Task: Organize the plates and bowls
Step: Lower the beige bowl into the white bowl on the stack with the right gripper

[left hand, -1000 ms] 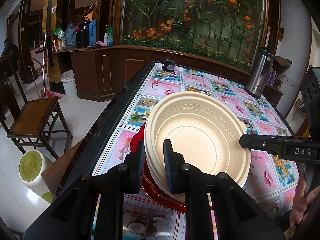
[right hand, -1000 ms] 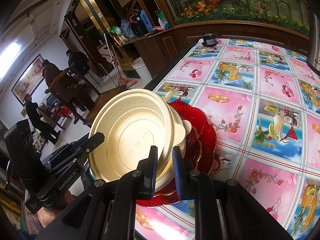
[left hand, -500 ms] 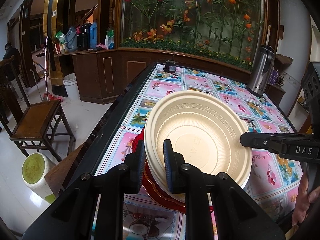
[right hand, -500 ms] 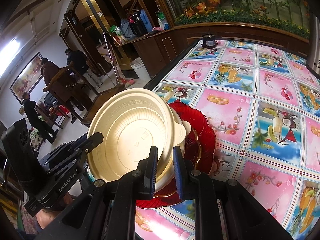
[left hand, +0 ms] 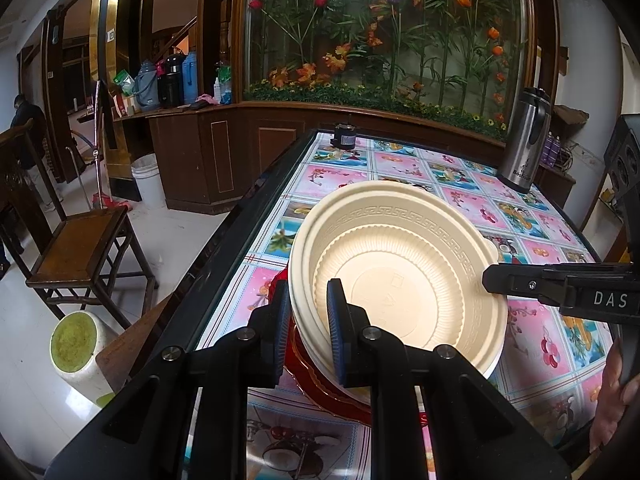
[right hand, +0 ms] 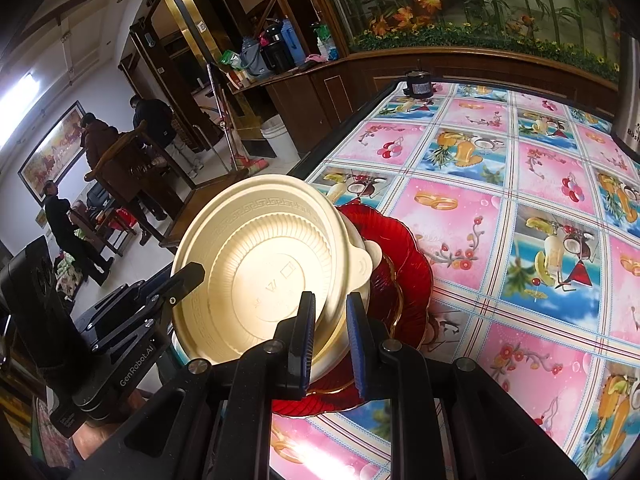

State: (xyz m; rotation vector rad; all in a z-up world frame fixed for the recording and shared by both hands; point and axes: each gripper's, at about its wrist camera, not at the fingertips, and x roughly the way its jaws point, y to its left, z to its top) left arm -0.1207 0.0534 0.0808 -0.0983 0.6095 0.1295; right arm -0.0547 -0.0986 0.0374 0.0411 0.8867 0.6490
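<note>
Nested cream plastic bowls (left hand: 400, 280) rest tilted on a stack of red glass plates (left hand: 306, 372) near the left edge of the patterned table (left hand: 472, 200). My left gripper (left hand: 308, 312) is shut on the bowls' near rim, one pad inside and one outside. The right gripper (left hand: 490, 278) comes in from the right and meets the opposite rim. In the right wrist view, my right gripper (right hand: 330, 320) is shut on the rim of the cream bowls (right hand: 264, 268), the red plates (right hand: 404, 272) show beneath, and the left gripper (right hand: 192, 276) clamps the far rim.
A steel thermos jug (left hand: 524, 144) stands at the back right and a small dark object (left hand: 345, 136) at the table's far edge. Off the left edge are a wooden chair (left hand: 76, 248), a white bucket (left hand: 146, 172) and a green-topped stool (left hand: 74, 344). People (right hand: 96, 140) stand further off.
</note>
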